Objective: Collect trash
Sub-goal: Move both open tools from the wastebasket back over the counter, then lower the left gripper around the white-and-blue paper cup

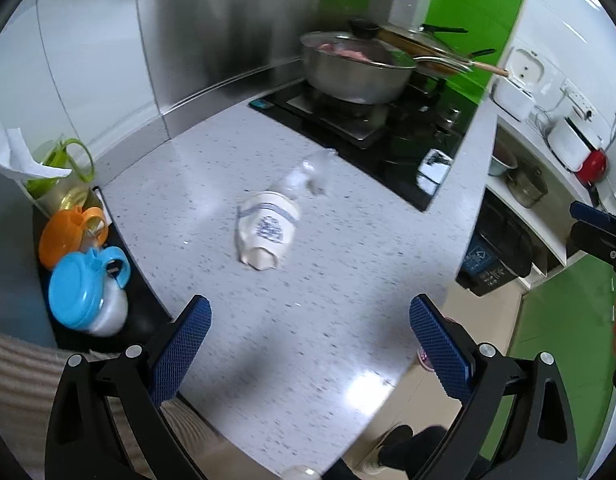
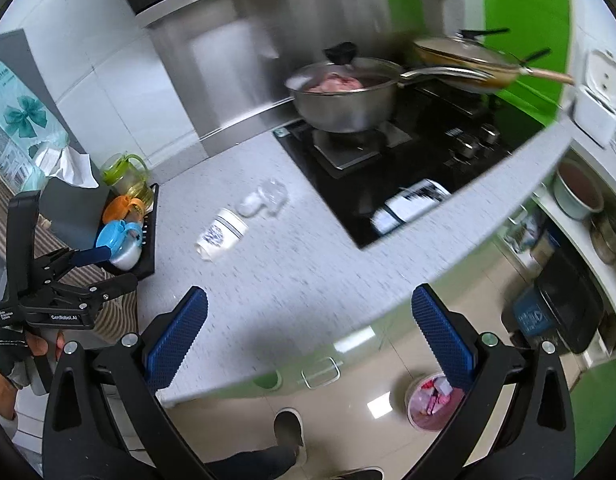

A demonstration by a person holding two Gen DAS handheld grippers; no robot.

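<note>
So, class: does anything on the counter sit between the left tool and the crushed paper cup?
Nothing visible does. The left tool is open over bare speckled counter, and the crushed paper cup lies straight ahead. The crumpled clear plastic sits beyond the cup, and the jars stand off to the left.

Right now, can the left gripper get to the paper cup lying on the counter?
Probably yes. The left gripper is open, and the cup lies on its side straight ahead on the counter, with nothing between them. The crumpled plastic sits behind the cup, out of the way.
</note>
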